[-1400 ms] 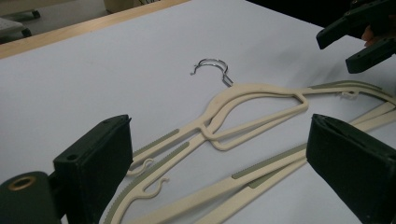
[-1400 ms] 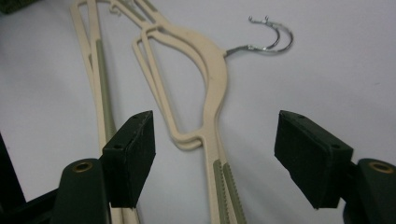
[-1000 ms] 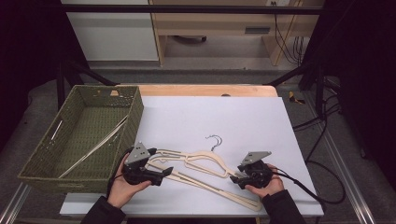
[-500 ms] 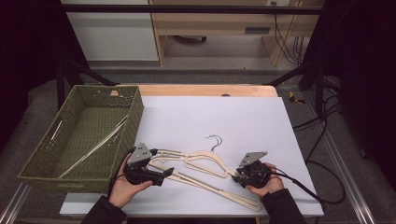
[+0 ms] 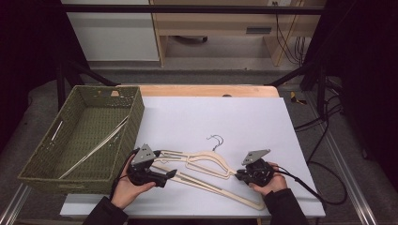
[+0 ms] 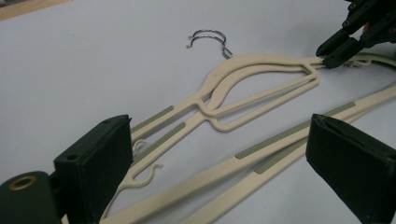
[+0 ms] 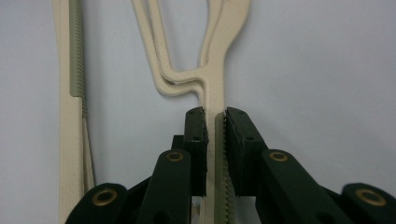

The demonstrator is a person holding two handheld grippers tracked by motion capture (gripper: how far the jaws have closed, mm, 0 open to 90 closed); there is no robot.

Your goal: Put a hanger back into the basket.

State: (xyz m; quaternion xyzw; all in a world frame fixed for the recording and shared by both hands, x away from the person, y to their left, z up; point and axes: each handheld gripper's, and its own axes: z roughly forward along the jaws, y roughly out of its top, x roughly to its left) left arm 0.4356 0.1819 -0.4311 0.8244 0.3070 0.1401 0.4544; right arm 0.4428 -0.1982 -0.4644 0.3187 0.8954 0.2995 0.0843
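White tabletop (image 5: 244,117); wicker basket (image 5: 42,159) left

the high view is dim at its left and right edges, with even light on the white table (image 5: 244,117). shadows are soft. both gripper views are bright, slightly soft, near jaws blurred.

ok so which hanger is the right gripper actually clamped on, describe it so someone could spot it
Start at the white board beside the green woven basket; near its front edge lie cream hangers. The right gripper, whose jaws have just been closing, pinches one arm of the upper hanger. That hanger carries the dark wire hook; the long hanger below it runs diagonally and shows none.
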